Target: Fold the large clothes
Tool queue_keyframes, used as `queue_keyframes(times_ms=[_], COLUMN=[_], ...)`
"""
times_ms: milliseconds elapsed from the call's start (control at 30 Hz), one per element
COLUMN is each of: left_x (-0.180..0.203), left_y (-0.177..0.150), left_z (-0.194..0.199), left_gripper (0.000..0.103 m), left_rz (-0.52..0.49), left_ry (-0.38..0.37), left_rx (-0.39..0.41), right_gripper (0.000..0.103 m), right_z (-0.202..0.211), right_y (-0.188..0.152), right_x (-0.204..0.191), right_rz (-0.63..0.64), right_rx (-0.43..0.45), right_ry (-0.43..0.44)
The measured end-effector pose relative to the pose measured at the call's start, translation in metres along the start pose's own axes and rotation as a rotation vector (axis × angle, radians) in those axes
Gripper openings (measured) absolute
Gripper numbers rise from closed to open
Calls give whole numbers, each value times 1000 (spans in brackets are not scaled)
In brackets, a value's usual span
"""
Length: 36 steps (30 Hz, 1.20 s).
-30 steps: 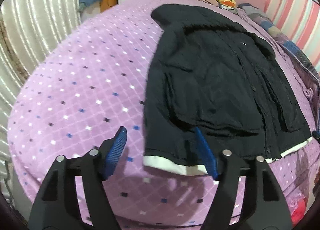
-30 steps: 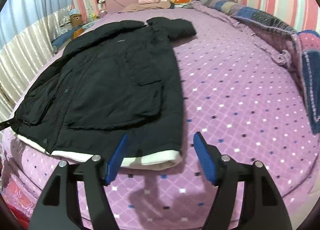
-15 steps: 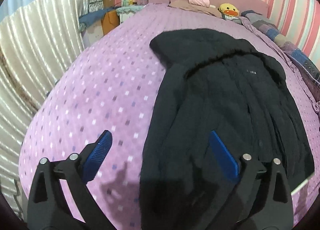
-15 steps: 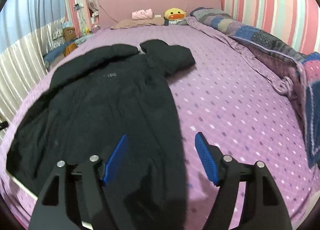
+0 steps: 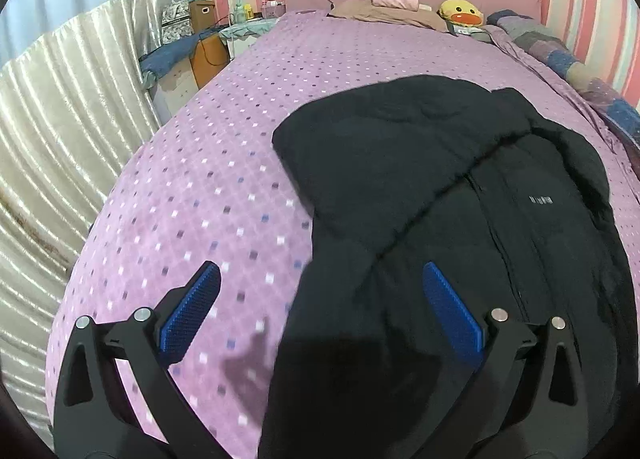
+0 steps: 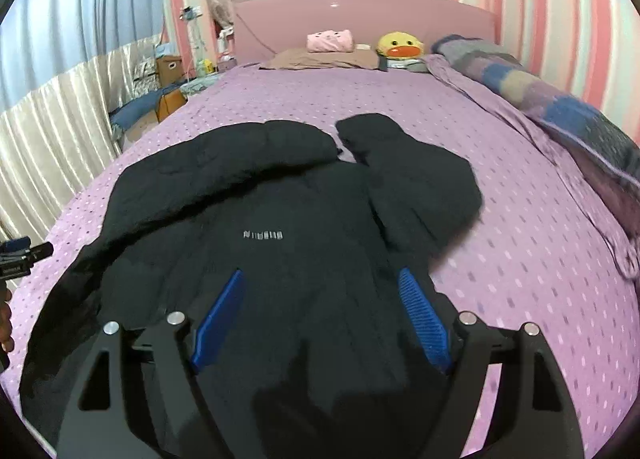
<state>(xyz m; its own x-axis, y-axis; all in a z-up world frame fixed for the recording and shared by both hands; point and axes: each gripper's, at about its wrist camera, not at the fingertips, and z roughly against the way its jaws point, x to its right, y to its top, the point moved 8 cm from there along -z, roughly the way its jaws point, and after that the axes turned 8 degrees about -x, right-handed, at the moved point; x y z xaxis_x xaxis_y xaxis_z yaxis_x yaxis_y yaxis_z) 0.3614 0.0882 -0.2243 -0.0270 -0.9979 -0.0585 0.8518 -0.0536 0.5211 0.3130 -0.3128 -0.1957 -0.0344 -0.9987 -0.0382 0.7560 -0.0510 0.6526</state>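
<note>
While both claws hang above the bed with nothing gripped, the large black padded jacket (image 6: 280, 219) lies spread flat on the purple diamond-patterned bedspread (image 5: 208, 179), collar end toward the pink headboard (image 6: 360, 19).

Left claw (image 5: 320, 307): tilted downward, blue ribbed pads (image 5: 192, 311) spread wide, released. It straddles the jacket's left edge; one pad is over bare bedspread, the other over black fabric. No pad touches cloth.

Right claw (image 6: 322, 317): also angled downward, jaws opening, empty. Both its blue pads (image 6: 424, 323) sit over the jacket's body, below the small pale chest lettering (image 6: 263, 235).

Jacket details: one sleeve is folded across the upper chest in the left wrist view; in the right wrist view the other sleeve (image 6: 416, 183) lies bent out to the side near the collar.

Surroundings: yellow duck plush toy (image 6: 400, 45) and pink folded cloth (image 6: 330, 40) at the headboard. Patchwork quilt (image 6: 560, 111) bunched along the bed's right edge. Cream pleated curtain (image 5: 60, 131) at left.
</note>
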Motion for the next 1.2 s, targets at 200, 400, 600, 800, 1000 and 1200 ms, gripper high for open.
queue_keyframes(times_ms=[200, 400, 600, 800, 1000, 1200], left_x=[-5, -3, -3, -11, -22, -26], left_y=[54, 96, 118, 116, 108, 103], left_z=[-51, -96, -134, -156, -149, -134], left_gripper=[100, 100, 100, 100, 100, 99], left_rz=[48, 51, 45, 19, 37, 27], left_ry=[-22, -7, 3, 21, 14, 30], left_rx=[-38, -51, -87, -111, -125, -113], right_gripper=[80, 80, 80, 88, 64, 9], right_z=[-75, -153, -234, -286, -298, -259], right_y=[62, 130, 177, 179, 175, 177], right_x=[-16, -28, -21, -2, 2, -28], right_rz=[37, 35, -21, -97, -174, -12], right_rx=[-20, -42, -119, -238, -265, -206], right_ry=[-1, 2, -30, 29, 205, 125])
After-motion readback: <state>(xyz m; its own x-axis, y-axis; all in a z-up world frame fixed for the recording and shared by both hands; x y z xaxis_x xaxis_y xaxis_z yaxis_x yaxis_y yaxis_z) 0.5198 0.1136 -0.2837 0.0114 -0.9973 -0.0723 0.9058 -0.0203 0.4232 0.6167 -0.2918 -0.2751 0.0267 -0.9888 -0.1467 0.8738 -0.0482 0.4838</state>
